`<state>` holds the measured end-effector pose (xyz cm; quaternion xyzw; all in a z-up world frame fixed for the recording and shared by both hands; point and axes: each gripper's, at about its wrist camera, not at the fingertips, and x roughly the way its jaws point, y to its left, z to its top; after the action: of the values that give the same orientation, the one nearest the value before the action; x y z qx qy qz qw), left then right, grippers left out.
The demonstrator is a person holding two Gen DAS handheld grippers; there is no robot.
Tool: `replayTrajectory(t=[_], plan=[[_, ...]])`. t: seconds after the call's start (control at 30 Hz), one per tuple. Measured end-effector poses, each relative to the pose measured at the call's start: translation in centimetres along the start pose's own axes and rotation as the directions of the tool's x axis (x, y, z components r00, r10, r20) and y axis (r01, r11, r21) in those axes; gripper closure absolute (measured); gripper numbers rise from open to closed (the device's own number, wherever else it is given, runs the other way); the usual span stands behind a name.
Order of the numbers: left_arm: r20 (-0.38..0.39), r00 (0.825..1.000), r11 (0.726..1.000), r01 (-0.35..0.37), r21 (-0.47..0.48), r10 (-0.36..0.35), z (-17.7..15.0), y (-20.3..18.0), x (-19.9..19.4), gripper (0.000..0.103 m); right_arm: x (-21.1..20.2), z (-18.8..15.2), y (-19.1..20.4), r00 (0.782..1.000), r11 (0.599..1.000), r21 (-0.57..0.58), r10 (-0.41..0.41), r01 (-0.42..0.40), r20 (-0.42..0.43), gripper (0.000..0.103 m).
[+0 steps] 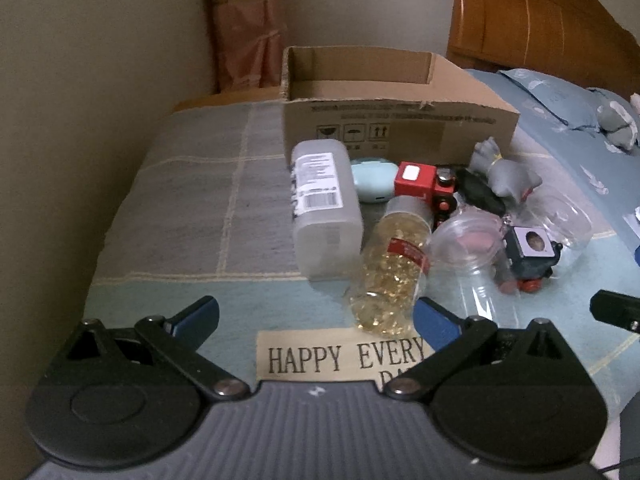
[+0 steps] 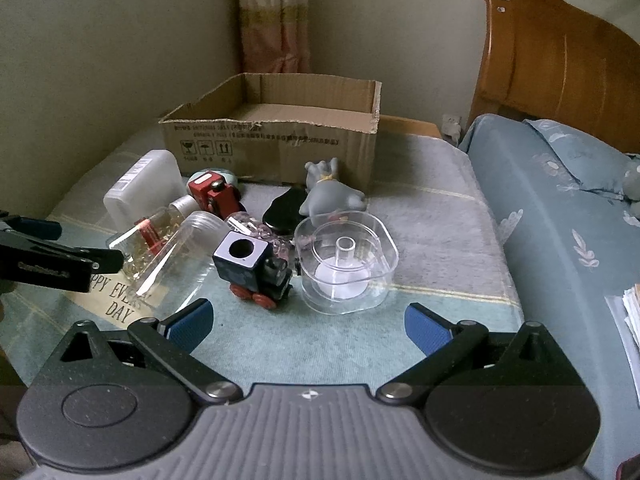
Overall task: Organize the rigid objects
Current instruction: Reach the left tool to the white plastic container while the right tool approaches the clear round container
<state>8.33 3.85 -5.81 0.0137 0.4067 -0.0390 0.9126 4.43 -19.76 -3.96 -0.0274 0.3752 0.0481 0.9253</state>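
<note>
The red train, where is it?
The red train lies on the mat in front of the cardboard box, between the white plastic container and the grey toy animal.

Two toy trains (image 2: 256,272) (one box (image 2: 280,140)).

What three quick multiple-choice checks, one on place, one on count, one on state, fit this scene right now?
1. Where is the brown cardboard box?
A. behind the clutter
B. in front of the clutter
C. on the bed

2. How many toy trains are there?
A. one
B. two
C. four

3. The clear jar of golden capsules is:
A. upright
B. on its side
C. inside the box

Key: 1 A, the pile lies nearer the camera; 2 B, red wooden train and dark blue train; 3 B, it lies flat on the cloth.
</note>
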Motion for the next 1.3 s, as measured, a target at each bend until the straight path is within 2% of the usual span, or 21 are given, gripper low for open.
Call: replayTrajectory(t=[0.2,0.37,0.57,0.7,0.87,1.07,1.2,1.3], plan=[[0.074,0.997,1.000,-0.017,0.015,0.016,2.6,0.2,-0.3,0.001,0.5,0.4,-0.1,1.000,1.000,0.007,-0.001,0.001,0.005,0.000],[0.097,0.995,0.999,-0.031,0.018,0.029,5.5,0.1,2.1,0.001,1.0,0.6,-0.3,1.000,1.000,0.017,-0.007,0.007,0.000,0.000],[0.050,0.997,0.997,-0.067,0.024,0.065,6.5,1.0,4.8,0.001,2.0,1.0,-0.9,1.000,0.999,0.031,-0.015,0.016,-0.018,0.000],[0.051,0.996,0.997,-0.078,-0.010,0.078,6.6,2.8,4.8,0.001,2.5,1.5,-1.3,1.000,0.999,0.035,-0.015,0.015,-0.019,0.000],[0.046,0.990,0.991,-0.129,-0.039,0.131,6.4,5.1,4.8,0.001,3.1,1.7,-1.8,0.999,0.999,0.028,-0.016,0.017,-0.029,0.000],[0.026,0.999,0.999,-0.041,0.005,0.041,5.0,4.7,4.4,0.001,3.9,1.0,-2.8,0.997,0.999,0.001,-0.044,0.044,-0.056,0.000],[0.005,1.000,0.999,-0.031,0.025,0.031,4.5,3.9,5.3,0.001,5.4,0.1,-3.8,0.993,0.998,-0.016,-0.070,0.069,-0.092,0.000],[-0.013,1.000,1.000,-0.019,0.021,0.019,4.1,3.5,6.1,0.001,6.6,-0.4,-4.3,0.993,0.998,-0.018,-0.057,0.056,-0.106,0.000]])
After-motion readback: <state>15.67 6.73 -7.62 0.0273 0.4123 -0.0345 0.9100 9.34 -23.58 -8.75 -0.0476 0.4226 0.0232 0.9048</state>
